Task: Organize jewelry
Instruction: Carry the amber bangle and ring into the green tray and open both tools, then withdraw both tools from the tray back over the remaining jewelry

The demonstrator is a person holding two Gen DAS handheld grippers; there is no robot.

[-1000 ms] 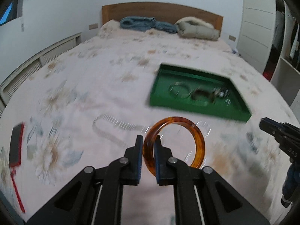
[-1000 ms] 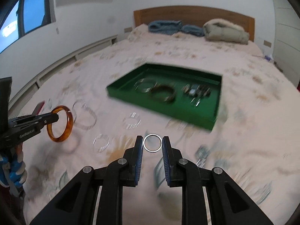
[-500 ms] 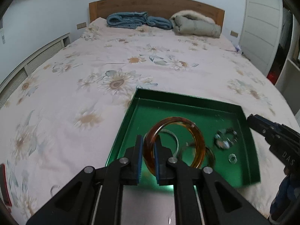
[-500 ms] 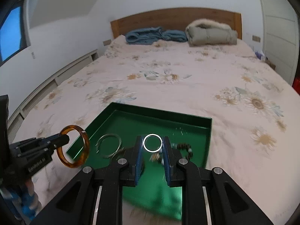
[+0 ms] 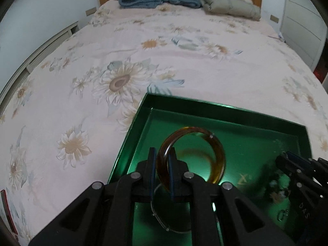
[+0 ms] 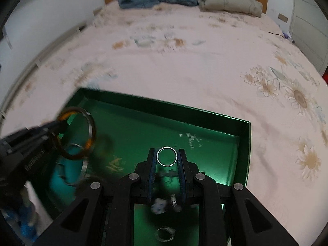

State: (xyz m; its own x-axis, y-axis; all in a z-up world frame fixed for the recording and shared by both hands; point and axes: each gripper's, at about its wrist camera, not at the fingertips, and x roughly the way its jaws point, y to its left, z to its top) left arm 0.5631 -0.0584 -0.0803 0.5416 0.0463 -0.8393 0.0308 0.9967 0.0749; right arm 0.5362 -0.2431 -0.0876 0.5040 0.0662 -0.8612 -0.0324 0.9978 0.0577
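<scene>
change: both hand-held grippers moved from over the bed into the green tray (image 5: 242, 121) within the last second
left hand-held gripper (image 5: 162, 171): clamped on amber bangle (image 5: 217, 153), low over tray's left side
right hand-held gripper (image 6: 166, 165): pinching silver ring (image 6: 166, 156), over tray's near middle
meaning: both look ready to release

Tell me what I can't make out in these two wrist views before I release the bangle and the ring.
- Left wrist view: the thin silver bangle on the green tray floor is partly hidden behind the left gripper holding the amber bangle.
- Left wrist view: beaded pieces beside the right gripper are blurred.
- Right wrist view: pieces under the silver ring are hidden by the fingers; the left side is motion-blurred.
</scene>
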